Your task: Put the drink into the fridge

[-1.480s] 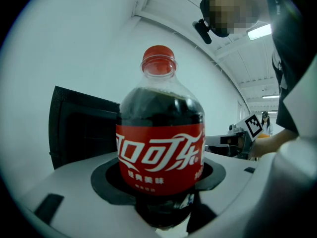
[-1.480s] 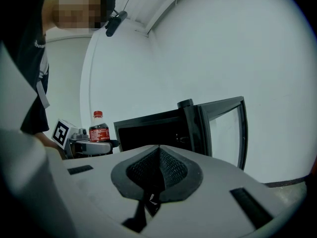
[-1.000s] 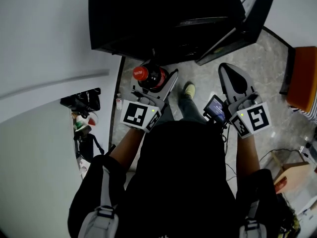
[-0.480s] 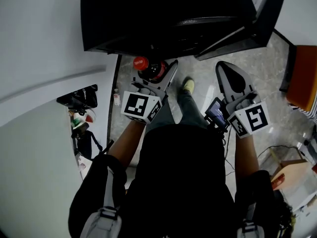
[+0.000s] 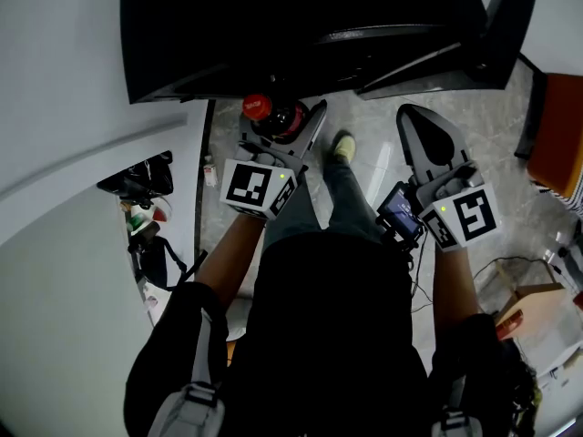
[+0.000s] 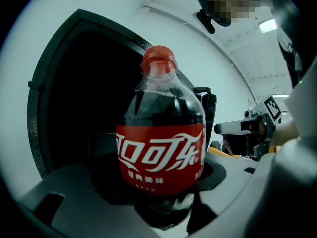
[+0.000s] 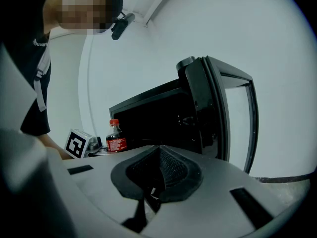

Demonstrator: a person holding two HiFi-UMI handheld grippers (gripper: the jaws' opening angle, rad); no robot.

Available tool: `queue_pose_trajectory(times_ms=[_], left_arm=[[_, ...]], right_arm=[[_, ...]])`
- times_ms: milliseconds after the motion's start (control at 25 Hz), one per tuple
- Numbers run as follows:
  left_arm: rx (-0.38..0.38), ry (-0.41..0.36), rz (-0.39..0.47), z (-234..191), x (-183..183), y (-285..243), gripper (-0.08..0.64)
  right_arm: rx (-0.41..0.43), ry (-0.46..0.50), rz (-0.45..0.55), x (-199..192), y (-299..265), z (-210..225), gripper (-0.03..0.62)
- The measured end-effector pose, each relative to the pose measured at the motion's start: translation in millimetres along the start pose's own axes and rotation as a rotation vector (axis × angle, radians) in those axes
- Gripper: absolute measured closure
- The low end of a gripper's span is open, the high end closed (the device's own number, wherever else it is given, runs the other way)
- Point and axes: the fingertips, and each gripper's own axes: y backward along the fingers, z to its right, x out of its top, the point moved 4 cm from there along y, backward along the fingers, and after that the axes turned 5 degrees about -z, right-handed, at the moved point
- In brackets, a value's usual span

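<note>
1. Left gripper (image 5: 284, 127): the jaws are closed on a bottle (image 6: 161, 152), one grey jaw on each side of its lower body. The bottle stands upright along the jaws.
2. Bottle: clear plastic with dark drink, a red cap (image 6: 158, 58) and a red label (image 6: 159, 156) in white script. The cap is on.
3. Right gripper (image 7: 159, 172): the jaws are pressed together with their ribbed black pads meeting, and nothing is between them.
4. Marker cubes: one sits at the rear of the left gripper (image 5: 255, 188) and one at the rear of the right (image 5: 469, 215). A small lit screen (image 5: 399, 212) is mounted beside the right one.
5. Fridge (image 5: 301, 25): a black cabinet with a dark interior, directly ahead of both grippers. The bottle is held just in front of the opening, at its near edge in the head view. The views do not show whether it has passed inside.
6. Door (image 7: 218, 113): a dark-framed glass panel, swung open at the cabinet's right.
7. Floor (image 5: 373, 157): pale marbled stone. A light shoe (image 5: 344, 146) is on it between the two grippers.
8. Wall (image 5: 64, 80): plain white, to the left of the fridge.
</note>
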Motion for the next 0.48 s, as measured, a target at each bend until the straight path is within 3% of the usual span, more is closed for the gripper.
queue_pose_trajectory(times_ms=[480], left_arm=[[0.022, -0.005, -0.023, -19.6, -21.8, -24.6, 0.253]], right_arm=[[0.032, -0.019, -0.005, -10.1, -16.8, 2.9, 0.58]])
